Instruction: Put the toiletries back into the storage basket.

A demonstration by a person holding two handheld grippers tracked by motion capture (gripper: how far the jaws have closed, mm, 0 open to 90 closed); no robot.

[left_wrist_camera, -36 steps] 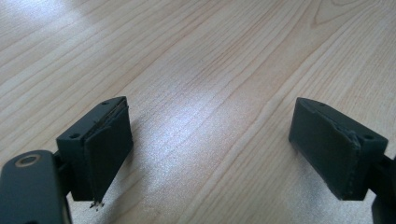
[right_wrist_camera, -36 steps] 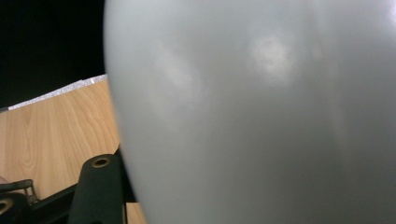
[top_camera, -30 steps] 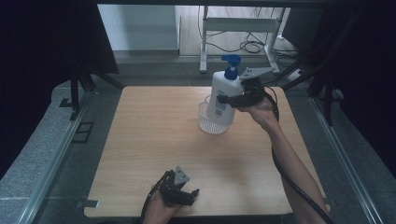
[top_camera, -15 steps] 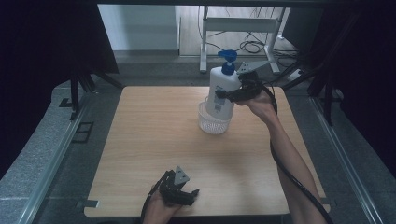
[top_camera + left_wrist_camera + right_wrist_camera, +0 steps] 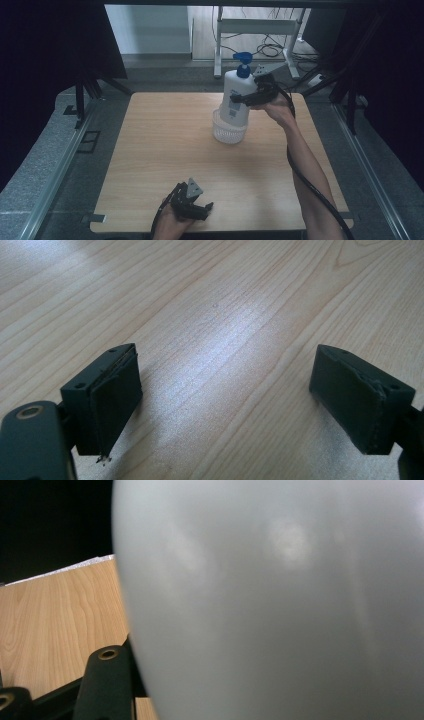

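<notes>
Pump bottle (image 5: 237,97) has shifted left since a second ago – right gripper (image 5: 252,96) clamps it over the white basket (image 5: 229,134), likely lowering it in; left gripper (image 5: 192,205) rests spread.

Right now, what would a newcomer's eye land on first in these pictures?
Most striking is the white pump bottle with its blue pump, clamped by the right gripper at the table's far side, its base in or just above the white basket. Near the front edge of the wooden table, the left gripper rests with its jaws open and nothing between them.
</notes>
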